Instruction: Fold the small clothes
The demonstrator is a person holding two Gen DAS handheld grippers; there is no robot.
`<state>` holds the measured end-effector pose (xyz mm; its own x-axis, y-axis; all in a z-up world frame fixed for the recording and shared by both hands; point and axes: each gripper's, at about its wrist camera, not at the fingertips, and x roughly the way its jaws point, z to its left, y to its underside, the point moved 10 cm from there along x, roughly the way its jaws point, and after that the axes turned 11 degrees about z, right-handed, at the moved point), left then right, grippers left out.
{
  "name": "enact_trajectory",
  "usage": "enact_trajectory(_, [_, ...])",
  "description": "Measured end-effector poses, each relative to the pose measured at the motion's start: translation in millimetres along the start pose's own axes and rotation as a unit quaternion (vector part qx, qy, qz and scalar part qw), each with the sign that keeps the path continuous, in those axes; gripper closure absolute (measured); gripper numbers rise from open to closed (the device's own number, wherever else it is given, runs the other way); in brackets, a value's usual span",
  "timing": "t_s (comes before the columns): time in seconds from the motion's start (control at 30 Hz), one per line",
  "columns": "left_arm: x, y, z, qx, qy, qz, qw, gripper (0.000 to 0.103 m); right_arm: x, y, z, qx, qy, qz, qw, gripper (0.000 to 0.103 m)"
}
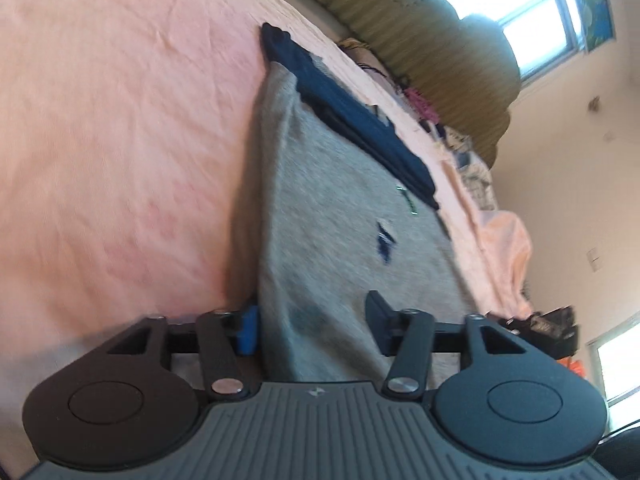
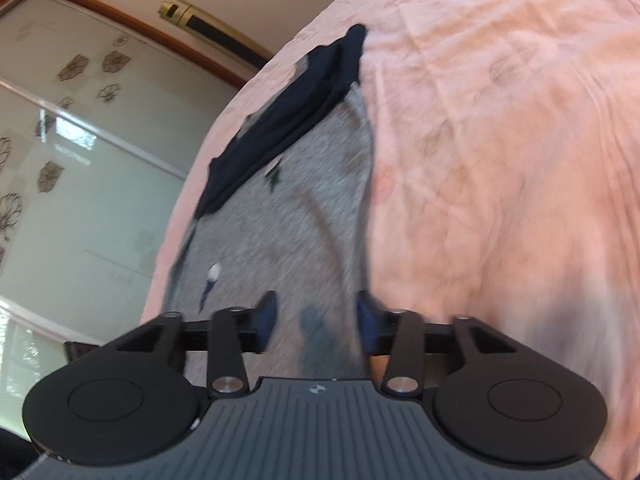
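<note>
While both grippers stand with jaws parted, the left gripper [image 1: 312, 320] and right gripper [image 2: 316, 320] each straddle the near edge of a grey garment [image 1: 340, 216], gripping nothing; motion blur hides any contact. It lies on a pink bedsheet [image 1: 120, 140], dark navy cloth [image 1: 352, 120] across its far end.

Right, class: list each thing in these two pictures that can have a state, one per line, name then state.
Left gripper: open, nothing pinched, over the grey garment's near edge.
Right gripper: open, nothing pinched, over the same edge.
Grey garment: lying flat on the bed.
Navy garment: bunched along the grey one's far end.
Pink sheet: spread, wrinkled.
</note>
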<state>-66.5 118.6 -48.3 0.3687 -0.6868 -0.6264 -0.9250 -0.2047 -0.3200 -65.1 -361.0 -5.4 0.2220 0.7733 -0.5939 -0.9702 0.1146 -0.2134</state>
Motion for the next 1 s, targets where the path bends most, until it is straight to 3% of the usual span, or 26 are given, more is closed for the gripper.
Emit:
enact_trajectory(0.07, [4.6,8.2,-4.8,-0.002,0.001,-0.003,1.0,0.053,9.2,16.2,8.0,-0.006,-0.003,0.021,1.0,0.051])
enact_trajectory(0.1, [6.1,10.1,-5.6,-0.002,-0.011,-0.005,0.9999,0.064,13.8,22.6,12.6,-0.013,-0.005,0.028,1.0,0.054])
enact_trajectory(0.13, [10.7,12.4,-4.6,-0.002,-0.023,0.008,0.9997,0.097,17.8,27.6,15.6,-0.018,-0.006,0.037,0.999,0.071])
enact_trajectory(0.17, [14.4,14.3,-2.2,-0.005,-0.033,0.025,0.9992,0.098,22.5,31.8,15.3,-0.018,0.0,0.051,0.999,0.09])
enact_trajectory(0.4, [-8.0,13.4,12.7,0.026,-0.086,0.035,0.9953,0.098,-10.8,27.5,2.3,-0.029,0.056,0.027,0.998,0.094])
enact_trajectory(0.43, [-7.7,14.1,13.9,0.025,-0.079,0.03,0.9961,0.098,-10.7,29.7,-8.7,-0.019,0.06,0.034,0.997,0.094])
enact_trajectory(0.5, [-8.3,15.6,12.2,0.019,-0.07,0.026,0.997,0.098,-8.7,33.2,-12.0,-0.004,0.032,0.033,0.999,0.094])
enact_trajectory(0.53, [-8.7,17.8,10.4,0.014,-0.062,0.024,0.9977,0.096,-9.9,33.2,-13.0,0.003,0.027,0.028,0.999,0.093])
enact_trajectory(0.6, [-7.3,29.1,4.0,0.007,-0.029,0.04,0.9987,0.092,-12.2,38.2,-8.2,0.006,0.009,0.027,1.0,0.079])
enact_trajectory(0.63, [-6.9,36.6,0.5,0.003,-0.01,0.05,0.9987,0.084,-13.9,41.9,-4.1,0.004,-0.008,0.028,1.0,0.059])
enact_trajectory(0.67, [-6.0,45.0,-3.4,-0.003,0.007,0.055,0.9984,0.078,-15.5,47.0,0.6,0.002,-0.027,0.029,0.999,0.051])
enact_trajectory(0.7, [-4.7,53.0,-6.4,-0.009,0.022,0.058,0.998,0.077,-17.6,52.0,3.9,0.001,-0.04,0.033,0.999,0.04])
enact_trajectory(0.8, [5.7,70.8,-14.1,-0.022,0.05,0.073,0.9959,0.078,-12.3,69.6,13.6,0.004,-0.062,0.06,0.996,0.038])
enact_trajectory(0.83, [7.9,72.1,-15.9,-0.021,0.05,0.071,0.996,0.08,-6.6,75.1,16.8,0.004,-0.068,0.069,0.995,0.039])
enact_trajectory(0.87, [10.1,71.2,-16.2,-0.019,0.038,0.073,0.9964,0.097,-2.4,79.2,19.5,0.001,-0.068,0.076,0.995,0.047])
enact_trajectory(0.9, [11.4,70.4,-14.7,-0.017,0.023,0.078,0.9965,0.099,1.5,82.0,20.1,0.0,-0.064,0.084,0.994,0.056])
enact_trajectory(0.93, [9.8,69.6,-14.9,-0.012,0.021,0.08,0.9965,0.099,4.8,85.8,19.1,0.002,-0.056,0.096,0.994,0.084])
enact_trajectory(0.97, [4.9,68.5,-15.7,-0.001,0.015,0.077,0.9969,0.099,8.0,89.6,18.4,-0.002,-0.047,0.108,0.993,0.091])
enact_trajectory(1.0, [-1.5,67.7,-17.1,0.013,0.005,0.075,0.9971,0.099,6.8,92.7,20.2,-0.014,-0.041,0.111,0.993,0.091])
